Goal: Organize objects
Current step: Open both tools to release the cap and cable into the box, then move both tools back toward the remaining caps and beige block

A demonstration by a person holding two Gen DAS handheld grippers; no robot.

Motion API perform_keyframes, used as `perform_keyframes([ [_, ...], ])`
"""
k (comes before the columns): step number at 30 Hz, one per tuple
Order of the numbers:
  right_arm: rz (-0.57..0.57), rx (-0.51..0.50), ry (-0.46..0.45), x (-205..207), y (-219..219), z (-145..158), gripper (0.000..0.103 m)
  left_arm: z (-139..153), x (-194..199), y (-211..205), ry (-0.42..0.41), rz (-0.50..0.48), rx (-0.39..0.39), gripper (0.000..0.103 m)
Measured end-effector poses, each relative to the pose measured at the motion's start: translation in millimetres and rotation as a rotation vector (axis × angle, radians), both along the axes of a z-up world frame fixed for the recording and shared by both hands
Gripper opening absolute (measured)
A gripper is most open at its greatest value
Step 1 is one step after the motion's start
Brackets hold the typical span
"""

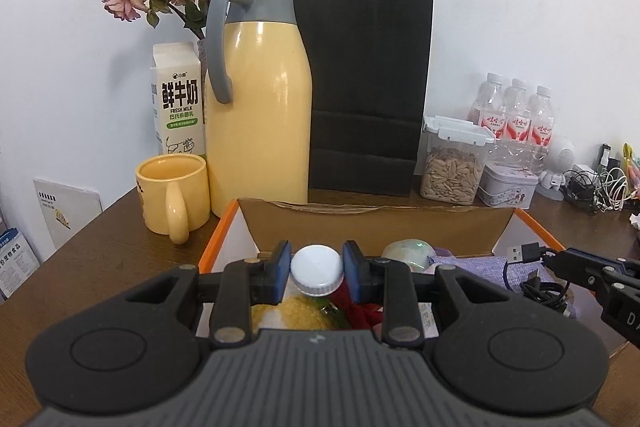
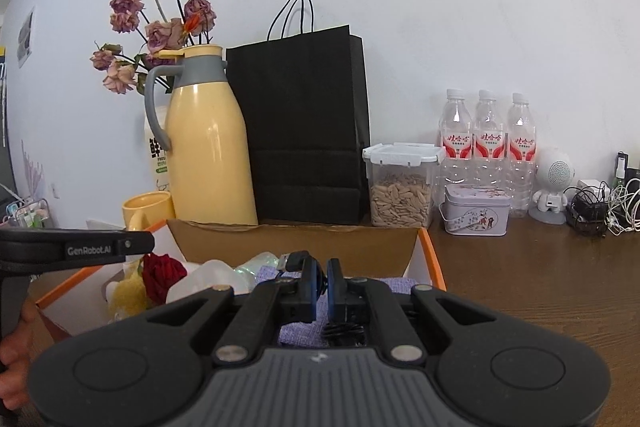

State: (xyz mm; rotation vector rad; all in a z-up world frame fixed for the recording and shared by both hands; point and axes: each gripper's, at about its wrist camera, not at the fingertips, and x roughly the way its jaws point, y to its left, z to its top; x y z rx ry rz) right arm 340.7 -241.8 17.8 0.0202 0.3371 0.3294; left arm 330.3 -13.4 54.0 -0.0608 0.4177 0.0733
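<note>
At lower centre, the left gripper [image 1: 316, 275] clamps a white bottle cap [image 1: 316, 275] above the orange-edged box [image 1: 216, 243]. The right gripper [image 2: 322, 291], nearly closed, seems to pinch a black USB cable [image 2: 290, 261] over the box's purple cloth [image 2: 298, 333].

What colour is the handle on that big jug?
Grey: the jug is pale yellow, its handle and collar grey. The left wrist view shows it best.

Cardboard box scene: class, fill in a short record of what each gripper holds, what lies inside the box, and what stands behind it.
left gripper: shut on white bottle cap
right gripper: shut on black USB cable
cardboard box: open, orange-edged, holding purple cloth and red flower
behind box: yellow flask, black paper bag, seed container
beside box: yellow mug
</note>
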Motion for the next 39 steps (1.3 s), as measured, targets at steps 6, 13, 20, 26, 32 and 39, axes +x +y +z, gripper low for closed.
perform_keyframes([
  [6,-0.018,0.011,0.017,-3,-4,-1,0.029,4,-10,-1,-0.041,0.034,0.02,0.072],
  [13,-0.052,0.021,-0.013,-9,-7,2,0.096,9,-21,-4,-0.085,0.063,0.05,0.103],
  [20,-0.063,0.022,-0.014,-14,-8,2,0.103,11,-26,-7,-0.092,0.06,0.058,0.103],
  [26,-0.057,0.005,-0.014,-21,-7,2,0.103,11,-33,-7,-0.092,0.05,0.052,0.103],
  [32,-0.06,-0.007,-0.026,-38,-12,3,0.103,12,-55,-8,-0.115,0.014,0.056,0.103],
  [39,-0.04,-0.035,-0.028,-64,-18,1,0.103,3,-80,-6,-0.076,-0.022,0.066,0.103],
])
